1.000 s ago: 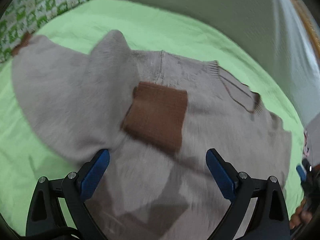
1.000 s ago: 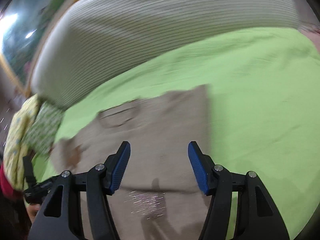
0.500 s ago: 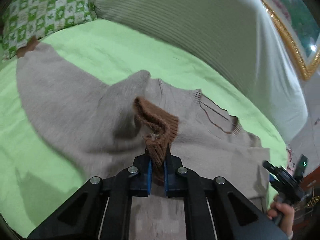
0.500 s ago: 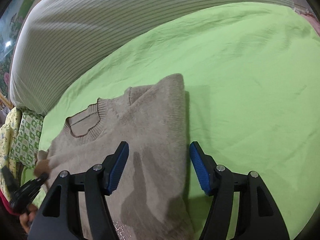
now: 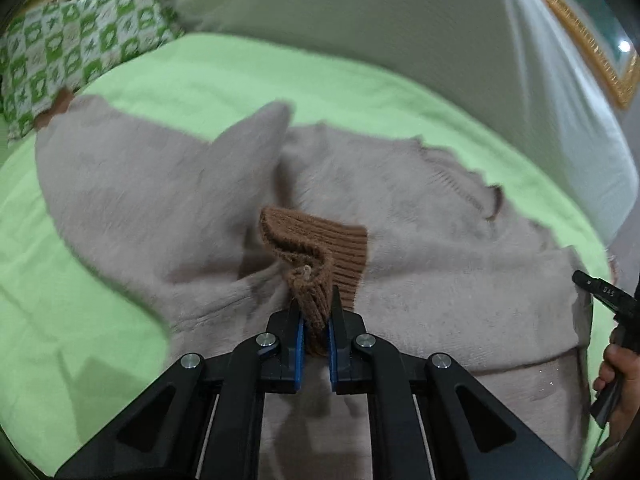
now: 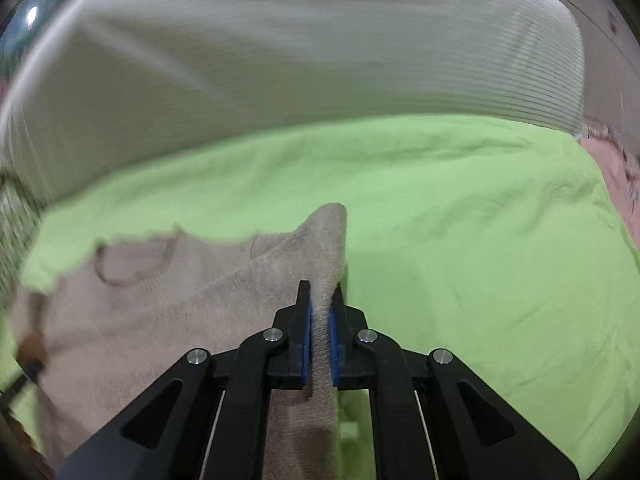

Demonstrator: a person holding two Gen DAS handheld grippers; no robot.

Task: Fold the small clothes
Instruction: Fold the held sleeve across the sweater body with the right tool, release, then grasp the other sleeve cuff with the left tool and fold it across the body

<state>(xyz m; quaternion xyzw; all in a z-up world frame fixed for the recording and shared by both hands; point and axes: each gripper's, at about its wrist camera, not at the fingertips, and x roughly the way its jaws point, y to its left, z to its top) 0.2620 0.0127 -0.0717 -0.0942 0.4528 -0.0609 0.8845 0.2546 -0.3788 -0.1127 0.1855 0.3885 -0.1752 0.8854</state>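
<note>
A small beige knit sweater (image 5: 420, 240) lies on a green bedsheet (image 5: 80, 280), its neckline toward the far side. My left gripper (image 5: 316, 312) is shut on the sweater's brown ribbed cuff (image 5: 316, 248), which lies over the sweater body with the sleeve folded across. My right gripper (image 6: 319, 312) is shut on the sweater's right folded edge (image 6: 326, 248), pinched into a raised ridge. The sweater body (image 6: 140, 312) spreads to the left of it, with the collar (image 6: 132, 264) at far left. The second brown cuff (image 5: 56, 108) lies at the far left.
A striped white bolster (image 6: 300, 60) runs along the far side of the bed. A green-and-white patterned pillow (image 5: 72, 40) sits at the far left. A gold picture frame (image 5: 592, 48) hangs at upper right. Pink cloth (image 6: 616, 184) lies at the bed's right edge.
Both grippers went from open to shut: the left closed on the brown cuff half a second ago, the right has just closed on the sweater's right edge and lifted it into a ridge.
</note>
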